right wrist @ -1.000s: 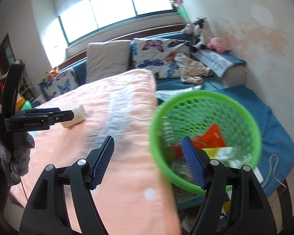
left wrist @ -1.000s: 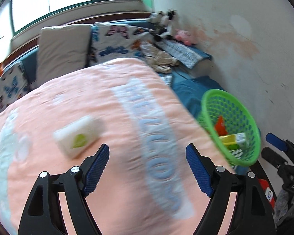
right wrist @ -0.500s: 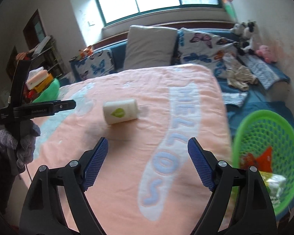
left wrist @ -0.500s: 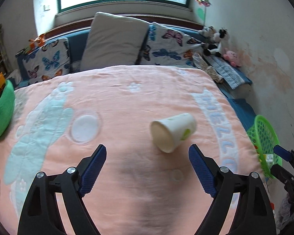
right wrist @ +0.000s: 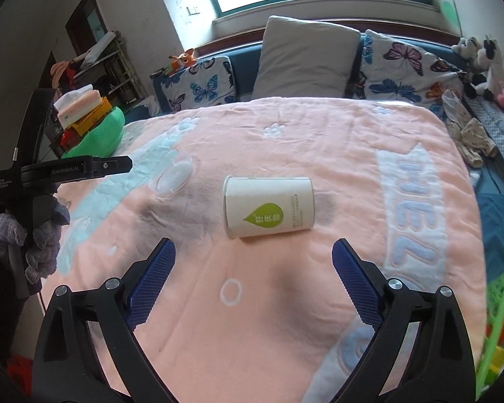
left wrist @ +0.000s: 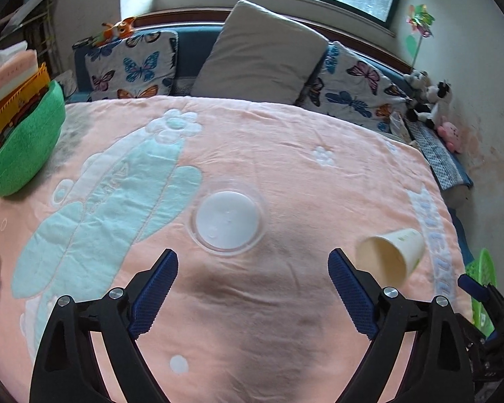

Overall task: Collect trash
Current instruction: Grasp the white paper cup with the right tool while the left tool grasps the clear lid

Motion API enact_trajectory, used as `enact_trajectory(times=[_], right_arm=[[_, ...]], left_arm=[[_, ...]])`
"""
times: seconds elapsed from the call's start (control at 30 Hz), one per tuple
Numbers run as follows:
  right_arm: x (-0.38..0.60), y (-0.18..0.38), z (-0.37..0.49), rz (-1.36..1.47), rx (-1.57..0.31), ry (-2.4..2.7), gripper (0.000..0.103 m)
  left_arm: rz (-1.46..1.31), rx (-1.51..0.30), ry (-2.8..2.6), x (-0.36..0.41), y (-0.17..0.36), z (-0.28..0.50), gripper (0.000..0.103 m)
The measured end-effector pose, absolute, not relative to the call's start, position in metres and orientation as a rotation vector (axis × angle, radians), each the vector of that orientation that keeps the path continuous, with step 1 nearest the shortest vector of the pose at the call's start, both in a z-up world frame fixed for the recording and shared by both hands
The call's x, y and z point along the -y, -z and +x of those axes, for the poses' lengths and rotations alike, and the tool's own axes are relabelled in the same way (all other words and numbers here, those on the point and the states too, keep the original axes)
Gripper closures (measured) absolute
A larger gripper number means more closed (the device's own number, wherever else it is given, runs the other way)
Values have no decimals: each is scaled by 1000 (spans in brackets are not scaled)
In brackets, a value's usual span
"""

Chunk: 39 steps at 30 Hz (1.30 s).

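Left wrist view. My left gripper [left wrist: 252, 278] points down at the pink blanket [left wrist: 285, 154]; its jaws are wide and opening, with nothing between them. A clear plastic lid [left wrist: 227, 223] lies flat just beyond the fingertips, centred between them, so I judge it to be this claw's target. The paper cup [left wrist: 391, 255] lies on its side to the right, its mouth toward the camera, just past my right-hand finger. At the far right edge a sliver of the green basket [left wrist: 480, 268] shows, beside the bed, where trash belongs.

Right wrist view. My right gripper [right wrist: 253, 278] is likewise wide, opening and empty. The cup [right wrist: 268, 206] lies on its side ahead, between the lines of my fingers but not yet reached, its mouth to the left. The lid [right wrist: 173, 176] rests farther left, beneath the left gripper [right wrist: 84, 169], held by a gloved hand [right wrist: 33, 231]. The basket [right wrist: 500, 312] sits at the near right, within easy reach for a drop.
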State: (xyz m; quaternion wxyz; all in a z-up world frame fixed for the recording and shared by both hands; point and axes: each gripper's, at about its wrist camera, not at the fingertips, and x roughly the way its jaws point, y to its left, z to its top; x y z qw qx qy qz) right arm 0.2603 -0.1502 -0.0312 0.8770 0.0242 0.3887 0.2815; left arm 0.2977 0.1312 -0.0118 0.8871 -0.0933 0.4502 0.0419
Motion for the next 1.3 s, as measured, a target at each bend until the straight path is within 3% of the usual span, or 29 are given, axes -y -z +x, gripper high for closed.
enact_trajectory(times=[0.37,0.53,0.8,0.97,1.07,1.13,1.3], right_arm=[[133,64,311,70,-852,-597,6],[131,70,320,89,-862,-604,6],[128,81,328,104,-890,-617,7],[125,82,329,107,-893,-631,14],[122,80,326,91,-884,-620,15],[123,79,325,86,-881,-610,15],[129,76,321,92,-878,-601,15]], left_arm=[[-343,-981,-209,-183,50,341,13],[-356,-1003,-223,-190,67,357,30],[-399,-1026,-211,-202,89,371,41],[-430,-1037,-203,-207,99,376,48],[-407,-1027,-202,-205,99,378,56],[-411,-1026,-193,-205,99,379,71],[-399,-1006,-180,-202,94,376,91]])
